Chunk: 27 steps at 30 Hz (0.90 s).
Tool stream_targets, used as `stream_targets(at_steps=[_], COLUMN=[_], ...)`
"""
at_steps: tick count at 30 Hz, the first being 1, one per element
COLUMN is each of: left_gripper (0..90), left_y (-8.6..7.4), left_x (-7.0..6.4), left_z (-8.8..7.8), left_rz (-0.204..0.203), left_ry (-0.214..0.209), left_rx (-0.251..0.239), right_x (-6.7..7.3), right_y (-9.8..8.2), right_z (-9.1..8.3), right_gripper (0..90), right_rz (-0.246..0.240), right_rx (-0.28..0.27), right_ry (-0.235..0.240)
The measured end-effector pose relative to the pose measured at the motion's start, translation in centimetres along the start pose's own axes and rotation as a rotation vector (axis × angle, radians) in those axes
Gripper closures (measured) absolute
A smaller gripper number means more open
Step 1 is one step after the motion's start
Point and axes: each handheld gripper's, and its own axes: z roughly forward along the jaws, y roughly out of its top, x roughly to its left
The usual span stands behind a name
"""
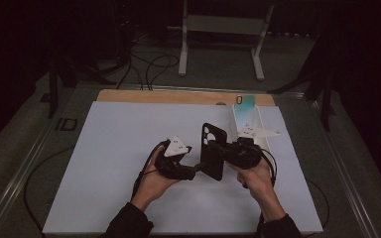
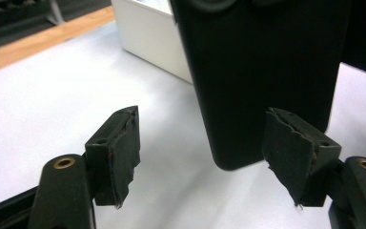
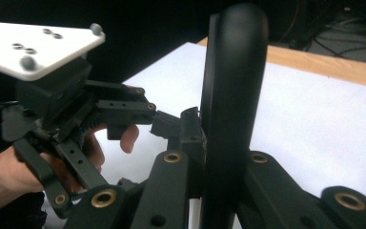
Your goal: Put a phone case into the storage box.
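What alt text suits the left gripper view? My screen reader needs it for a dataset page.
A flat black phone case hangs upright between the left gripper's two open black jaws, its lower corner near the right one. Behind lie a white table mat and a white box.

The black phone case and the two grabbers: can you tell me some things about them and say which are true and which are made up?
1. The right gripper is shut on the black phone case. True.
2. The left gripper is clamped shut. False: its jaws stand wide apart.
3. The case lies flat on the white board. False: it is held upright.
4. A white box sits at the board's far right. True.
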Motion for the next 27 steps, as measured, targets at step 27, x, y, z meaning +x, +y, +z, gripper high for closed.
stream_targets(at_steps=[27], left_gripper=[38.8], left_y=[-0.4], left_x=[-0.3], left_z=[-0.4], left_rz=[0.042], left_ry=[-0.302], left_rx=[-0.009], right_x=[1.5], right_y=[0.6], right_z=[-0.6], right_gripper=[85.0], right_rz=[-0.103], right_rx=[-0.115], right_ry=[0.233])
